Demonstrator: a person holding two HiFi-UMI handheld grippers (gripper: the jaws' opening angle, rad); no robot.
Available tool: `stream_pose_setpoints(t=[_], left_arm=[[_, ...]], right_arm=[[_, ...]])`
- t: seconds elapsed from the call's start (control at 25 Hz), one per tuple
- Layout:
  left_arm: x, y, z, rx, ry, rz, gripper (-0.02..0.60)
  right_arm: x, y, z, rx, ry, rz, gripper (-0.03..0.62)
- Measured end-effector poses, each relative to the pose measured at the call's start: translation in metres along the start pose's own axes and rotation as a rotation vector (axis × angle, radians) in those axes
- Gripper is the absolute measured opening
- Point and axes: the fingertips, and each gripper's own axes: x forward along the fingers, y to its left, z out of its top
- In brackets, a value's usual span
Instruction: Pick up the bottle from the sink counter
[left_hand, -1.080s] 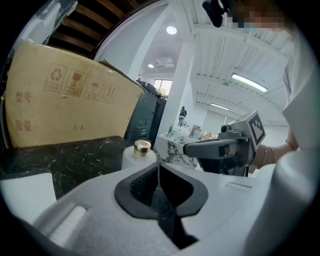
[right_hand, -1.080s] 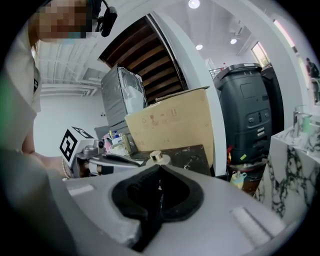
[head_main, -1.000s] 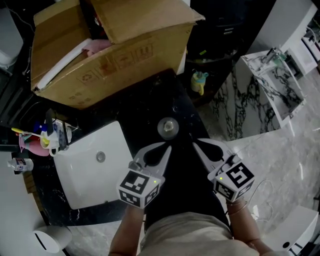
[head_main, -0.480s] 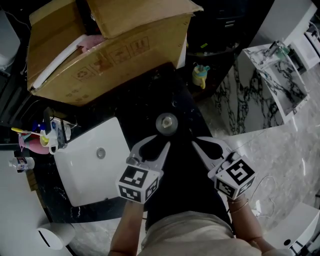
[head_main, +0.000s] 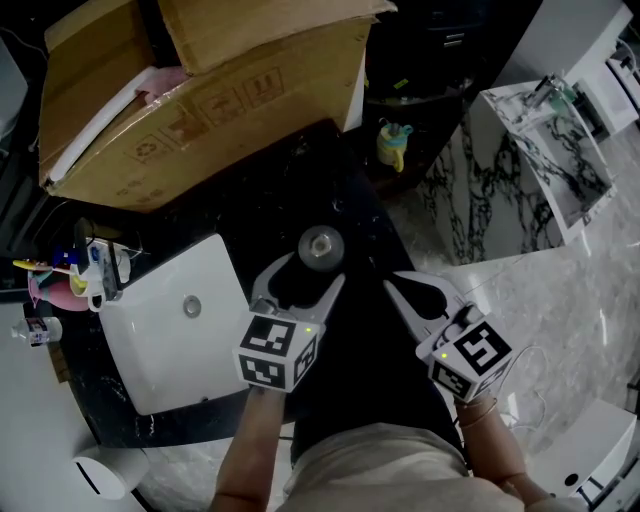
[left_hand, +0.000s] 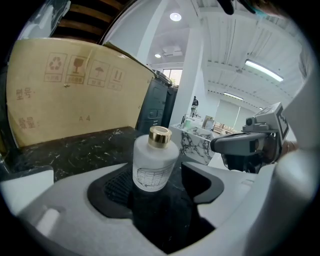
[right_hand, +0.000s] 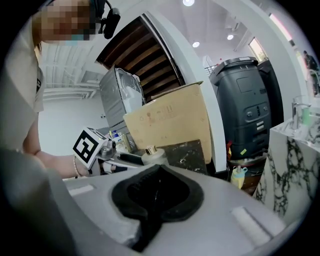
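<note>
White bottle (left_hand: 152, 167) shows its label only in left gripper view.

**Printed markings.** The cardboard box (left_hand: 75, 100), at the far left of the counter (left_hand: 90, 150), is displaying a row of four handling symbols (left_hand: 82, 70): a recycling triangle, a fragile glass, an umbrella and up arrows. Below them it is carrying a faint "A 4". Near its left edge it is showing the Chinese characters (left_hand: 25, 107) 型号 and 数量. The bottle (left_hand: 154, 162) is bearing a label (left_hand: 150, 176) with print too fine to read.
</note>
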Motion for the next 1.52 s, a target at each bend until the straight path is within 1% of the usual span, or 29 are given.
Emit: stream_pose_setpoints(t=[0.04, 0.12, 0.36, 0.48, 0.6, 0.68, 0.76, 1.0, 1.24, 1.52], left_arm=[[0.003, 0.000, 0.000, -0.002, -0.002, 0.005, 0.296], [0.008, 0.001, 0.001, -0.004, -0.003, 0.017, 0.313], [0.016, 0.008, 0.006, -0.007, -0.021, 0.061, 0.337], [0.023, 0.007, 0.009, -0.010, -0.033, 0.055, 0.345], [0.030, 0.005, 0.014, 0.006, -0.053, 0.059, 0.347], [0.033, 0.007, 0.018, 0.026, -0.066, 0.076, 0.345], [0.038, 0.007, 0.020, 0.042, -0.063, 0.084, 0.345], [0.047, 0.009, 0.018, 0.077, -0.048, 0.120, 0.345], [0.052, 0.012, 0.021, 0.124, -0.049, 0.168, 0.345], [0.056, 0.013, 0.021, 0.129, -0.029, 0.177, 0.344]], right_arm=[[-0.001, -0.003, -0.001, -0.006, 0.007, -0.006, 0.003], [0.000, -0.006, -0.001, 0.000, 0.006, -0.003, 0.003], [-0.002, -0.014, -0.010, 0.019, 0.033, 0.000, 0.003], [-0.004, -0.020, -0.010, 0.032, 0.025, -0.006, 0.003], [-0.006, -0.027, -0.009, 0.056, 0.007, -0.012, 0.003], [-0.008, -0.035, -0.012, 0.034, 0.029, -0.034, 0.003], [-0.011, -0.043, -0.014, 0.023, 0.043, -0.050, 0.003], [-0.014, -0.057, -0.012, 0.026, 0.039, -0.069, 0.003], [-0.012, -0.065, -0.010, 0.031, 0.042, -0.076, 0.003], [-0.005, -0.060, -0.009, 0.028, 0.042, -0.051, 0.003]])
